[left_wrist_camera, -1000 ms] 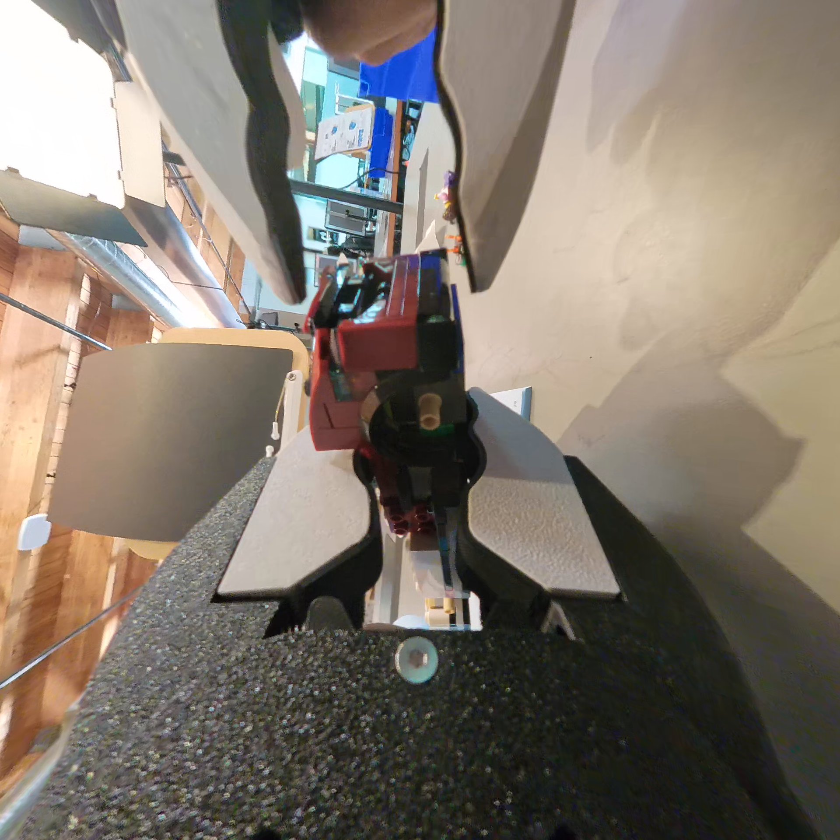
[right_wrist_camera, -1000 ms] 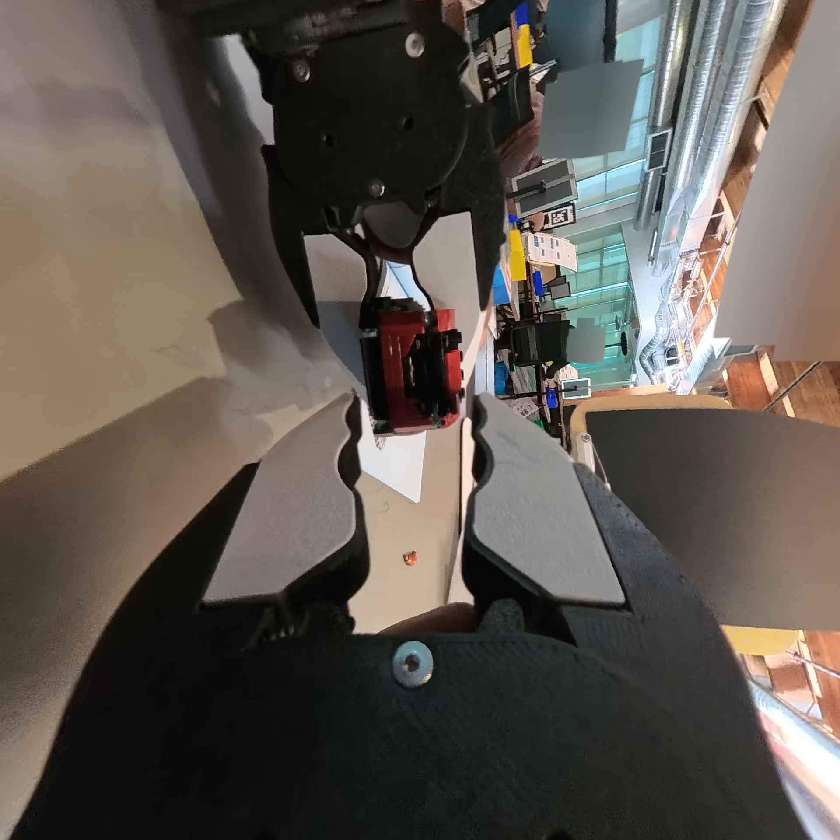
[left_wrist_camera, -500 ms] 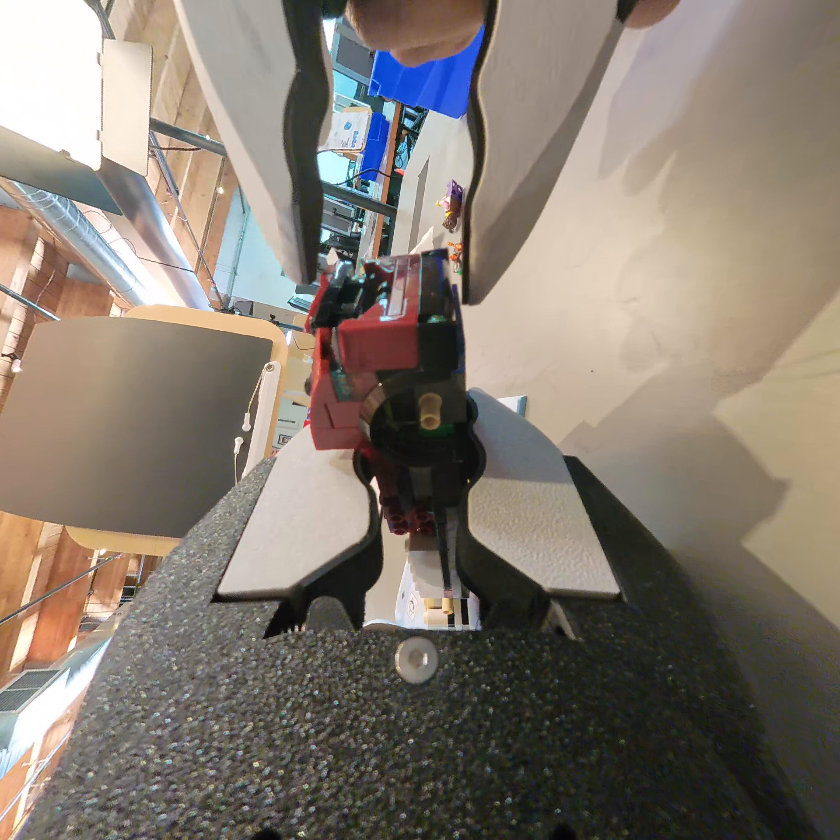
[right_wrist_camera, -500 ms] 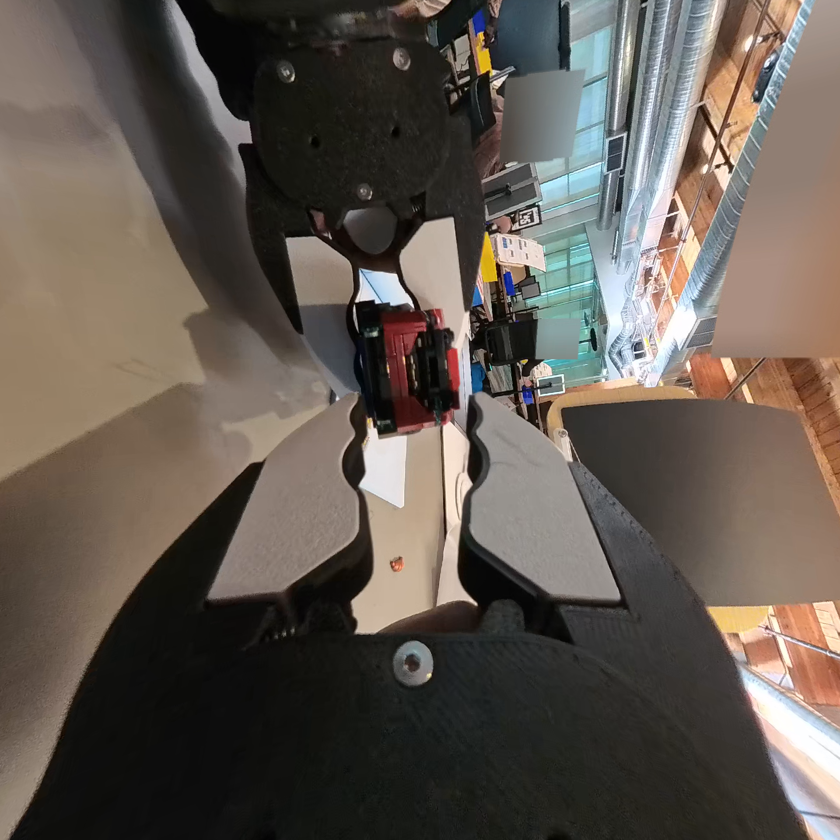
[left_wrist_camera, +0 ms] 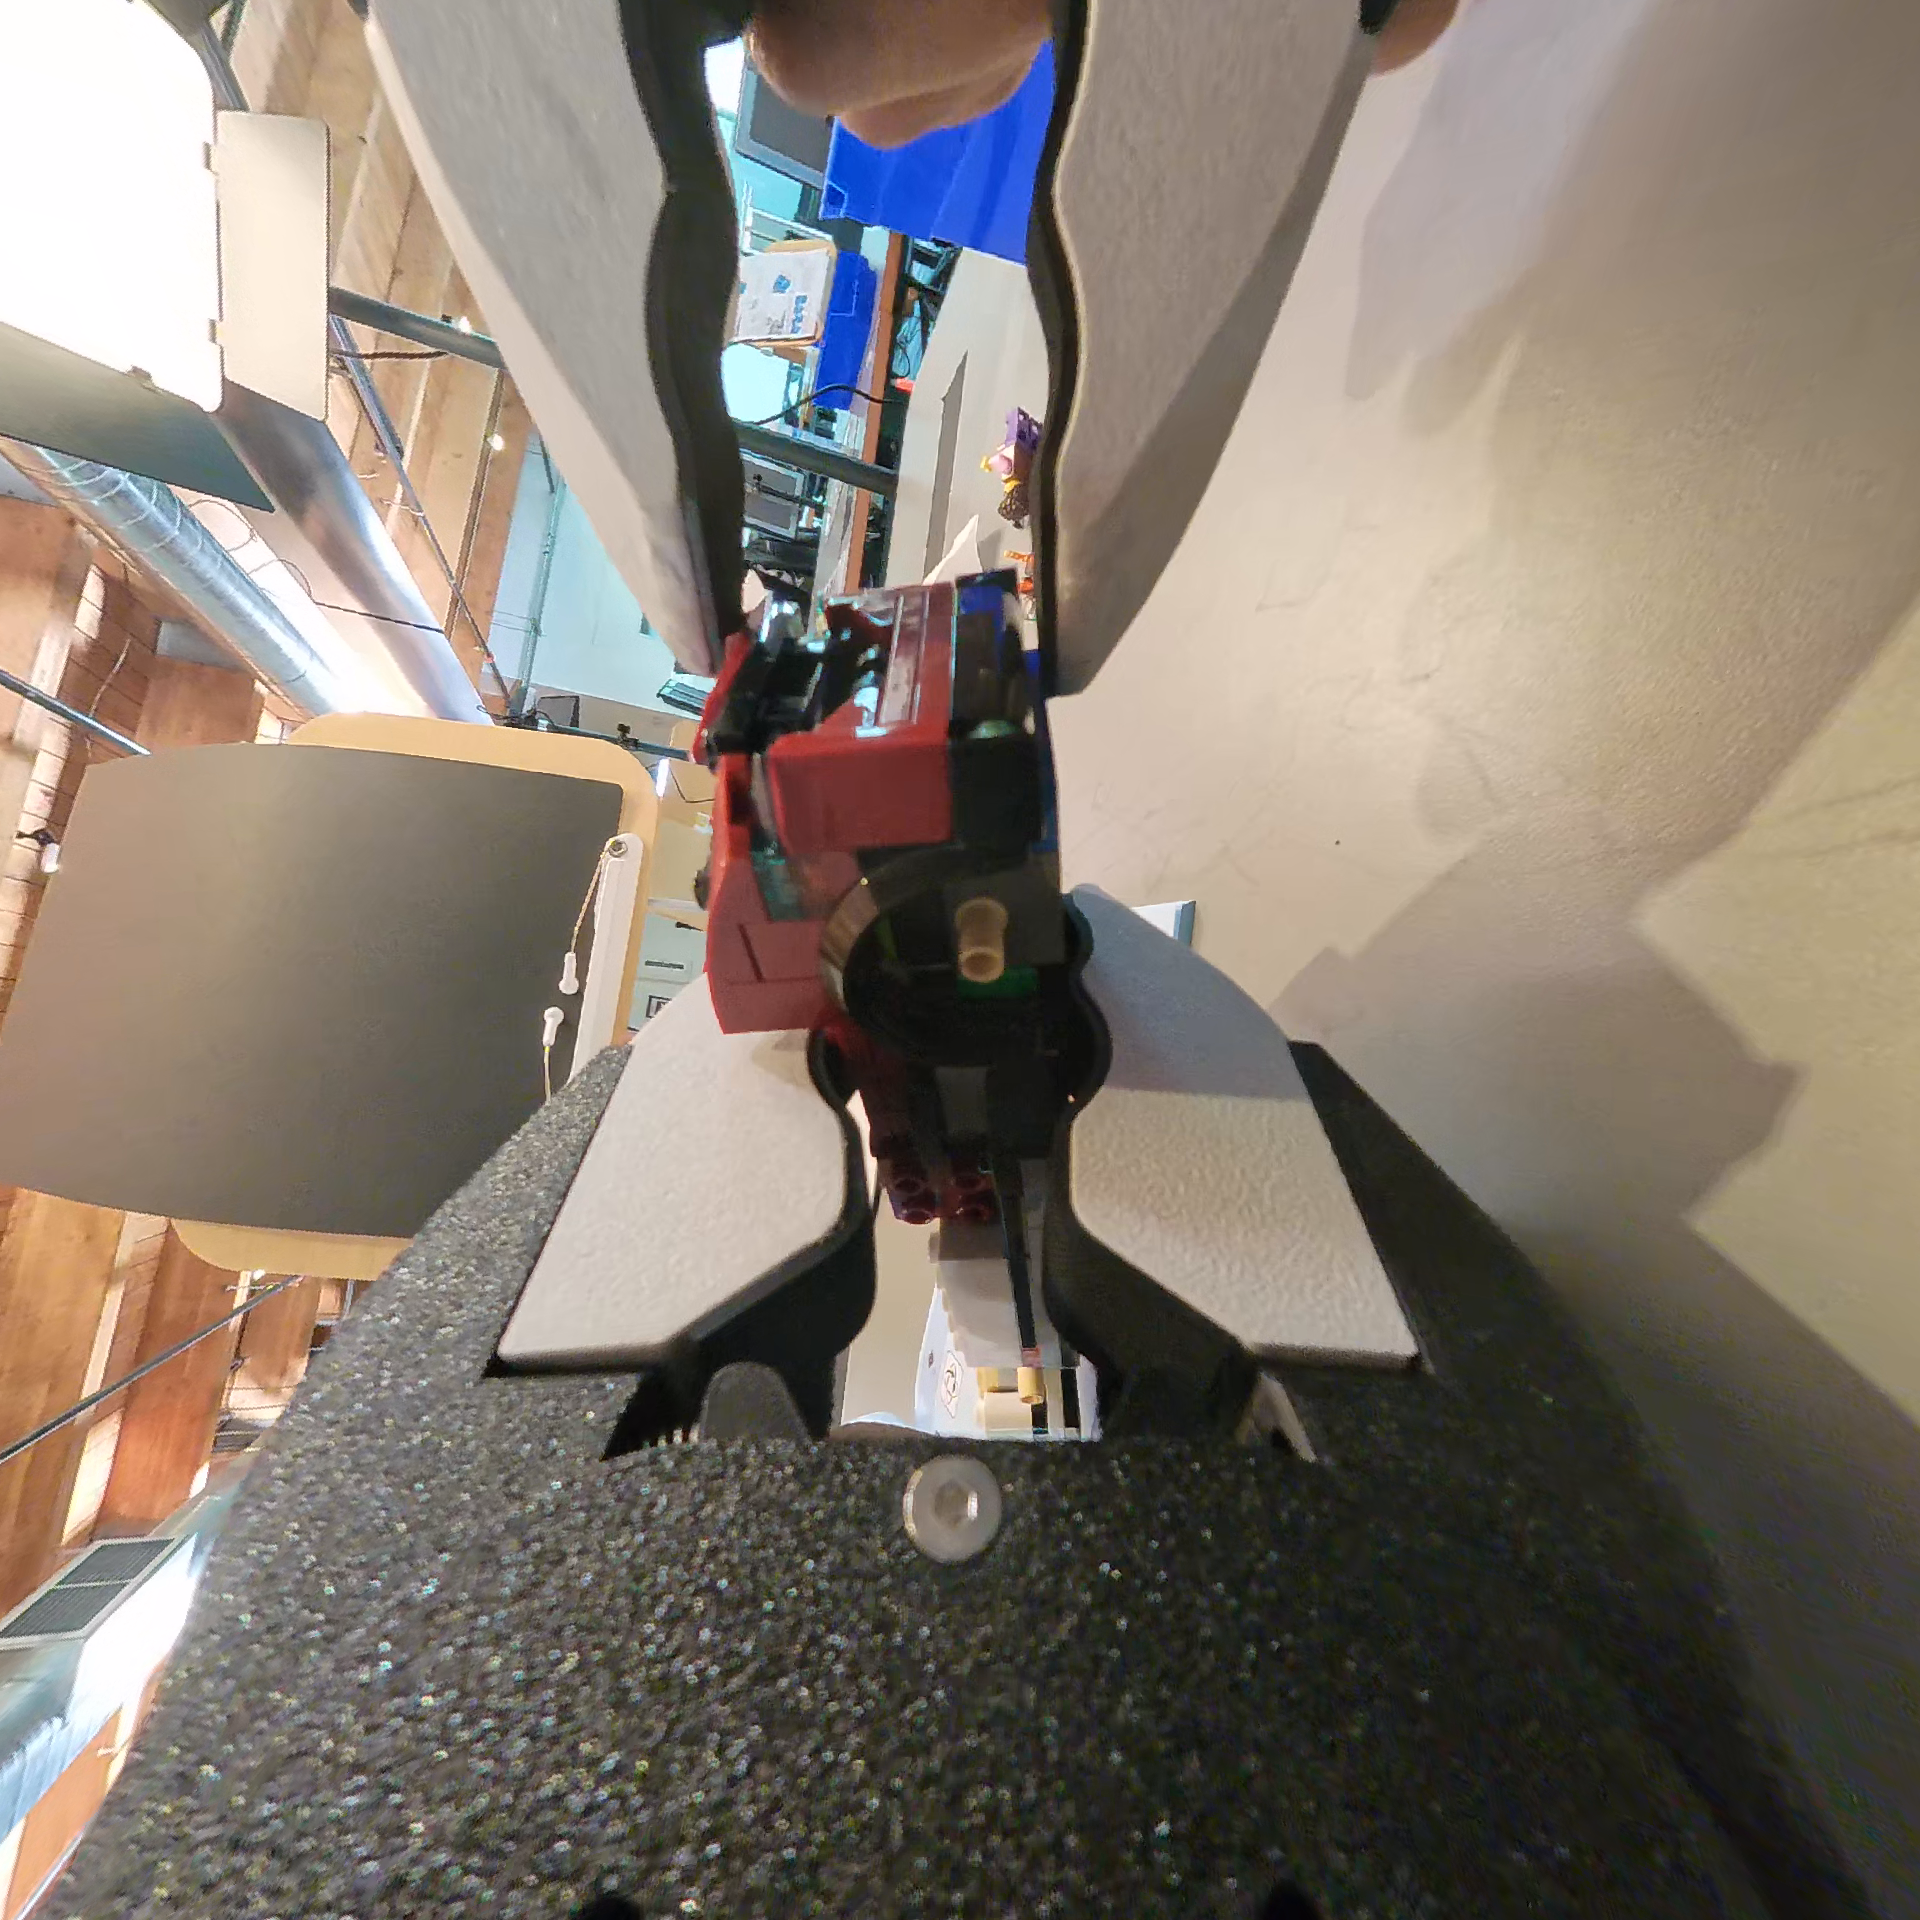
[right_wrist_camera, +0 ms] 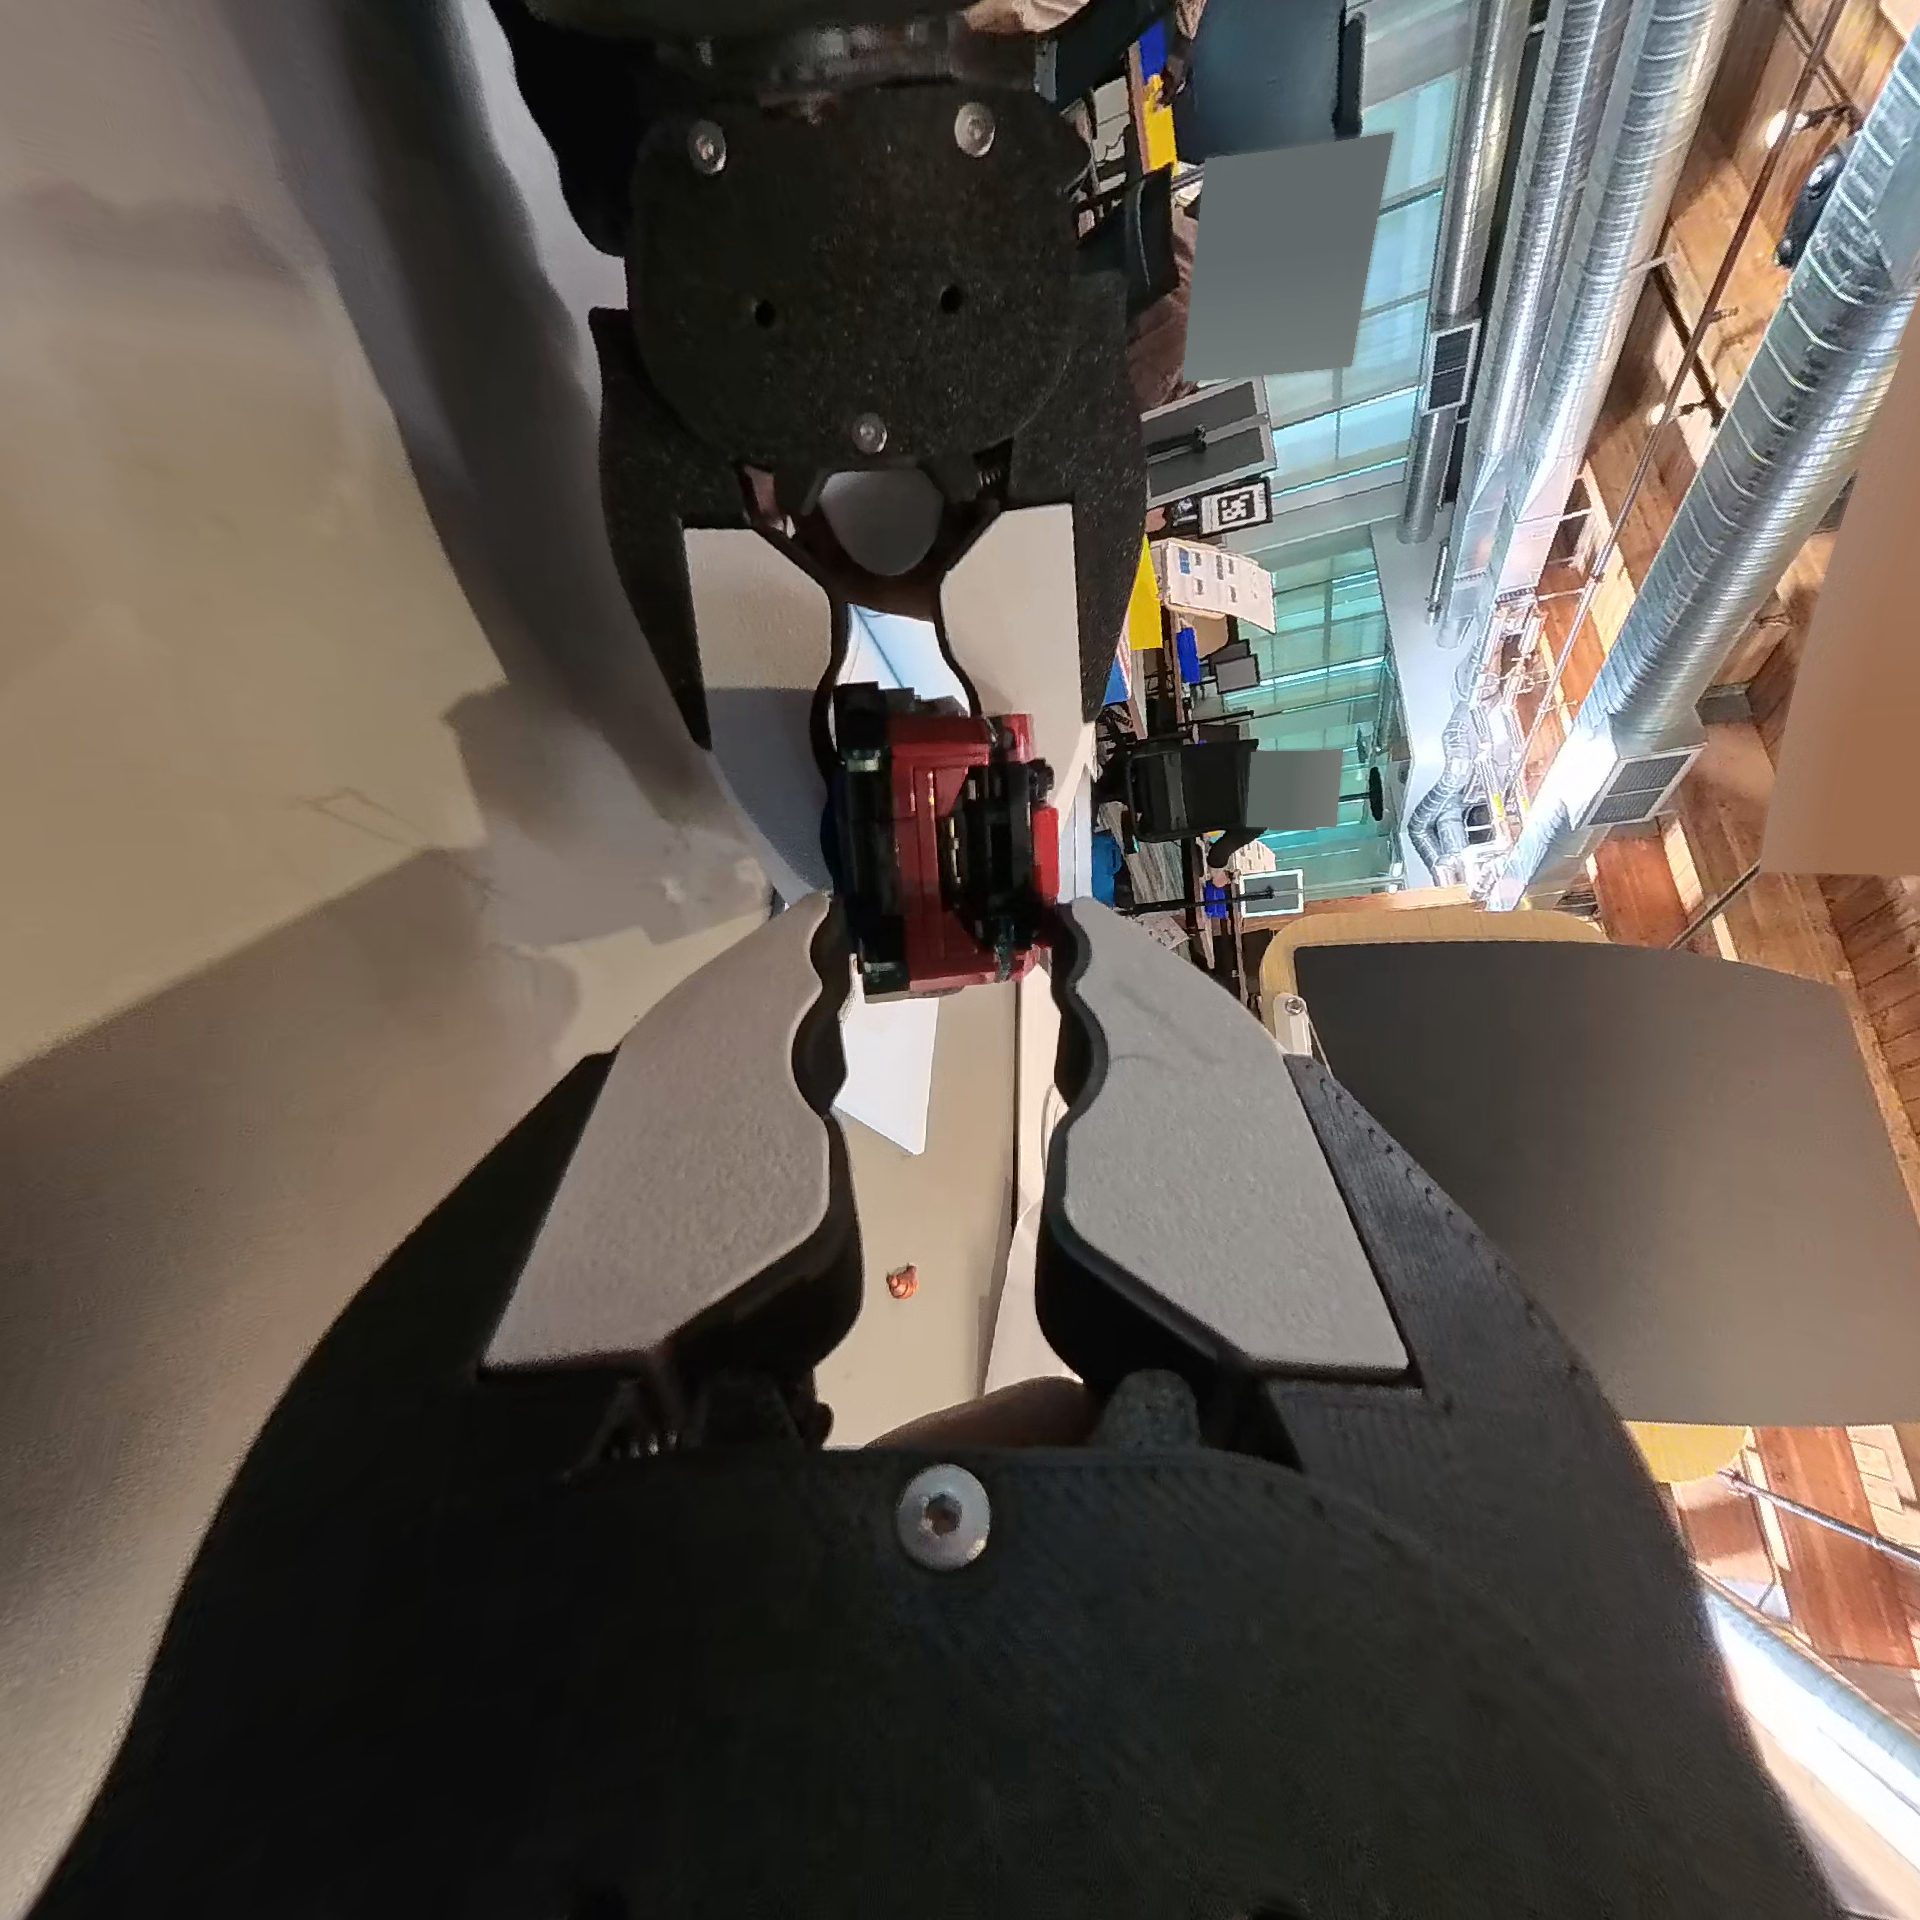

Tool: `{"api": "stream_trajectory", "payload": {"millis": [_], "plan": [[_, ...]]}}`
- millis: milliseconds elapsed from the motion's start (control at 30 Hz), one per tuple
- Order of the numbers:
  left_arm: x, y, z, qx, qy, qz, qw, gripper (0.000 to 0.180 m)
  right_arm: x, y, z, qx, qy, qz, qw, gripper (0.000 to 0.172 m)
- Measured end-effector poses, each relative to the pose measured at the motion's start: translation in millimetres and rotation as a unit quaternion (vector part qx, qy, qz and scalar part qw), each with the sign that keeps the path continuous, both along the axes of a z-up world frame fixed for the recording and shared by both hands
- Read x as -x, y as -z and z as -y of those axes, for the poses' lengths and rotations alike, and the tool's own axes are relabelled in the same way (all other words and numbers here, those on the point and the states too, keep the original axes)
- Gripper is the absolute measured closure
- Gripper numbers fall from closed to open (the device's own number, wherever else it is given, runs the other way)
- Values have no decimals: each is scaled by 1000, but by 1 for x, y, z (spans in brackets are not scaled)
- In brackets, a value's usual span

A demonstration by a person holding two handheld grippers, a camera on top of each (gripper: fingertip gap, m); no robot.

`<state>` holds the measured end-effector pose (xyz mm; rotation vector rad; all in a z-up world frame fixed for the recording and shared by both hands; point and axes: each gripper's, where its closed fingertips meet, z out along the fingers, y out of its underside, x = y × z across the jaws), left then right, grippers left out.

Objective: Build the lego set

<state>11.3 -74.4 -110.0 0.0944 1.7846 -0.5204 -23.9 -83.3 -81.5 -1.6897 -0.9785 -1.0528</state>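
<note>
While both cameras look at the same red and black brick-built toy car point(left_wrist_camera: 883, 821), each one shows a different end of it. The left wrist view shows the near end, with a round black wheel and a tan peg point(left_wrist_camera: 979, 935) in its middle, sitting between the fingertips of the left gripper point(left_wrist_camera: 945, 997); the two pads press on the dark lower part of the car, so this gripper is clamped on it. From the top of this view the right gripper point(left_wrist_camera: 883, 665) comes in, and its two tips stand at the sides of the far end of the car. The right wrist view shows that far end point(right_wrist_camera: 940, 842), with the flat red side and black parts, just at the tips of the right gripper point(right_wrist_camera: 945, 935). Its fingers point(right_wrist_camera: 1101, 966) are apart and very close to the car on both sides, but I cannot tell if they press on it. Behind the car the black body of the left gripper point(right_wrist_camera: 899, 686) is visible, which its own camera cannot show. A beige table point(left_wrist_camera: 1455, 623) fills one side of both views, and a small orange piece point(right_wrist_camera: 902, 1283) lies on it. Compared with one second ago, the right gripper has come nearer to the car and its fingers stand closer together, while the left gripper keeps the same hold.
</note>
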Motion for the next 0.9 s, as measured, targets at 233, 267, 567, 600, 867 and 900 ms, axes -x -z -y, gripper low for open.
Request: {"api": "stream_trajectory", "payload": {"millis": [233,267,567,600,867,900], "plan": [[0,0,0,0,1,0,1000,146,0,0,0,6,1,2,1000,134],[0,0,0,0,1,0,1000,146,0,0,0,7,1,3,1000,134],[-1,-1,0,18,4,-8,1000,146,-2,-2,0,-5,5,-25,1000,134],[-1,-1,0,19,6,-8,1000,145,-2,-2,0,-7,4,-30,1000,133],[-2,-2,-2,26,7,-12,1000,145,-2,-3,3,-8,-3,-41,999,134],[-2,-2,-2,23,7,-12,1000,146,-2,-3,3,-6,-3,-40,999,135]]}}
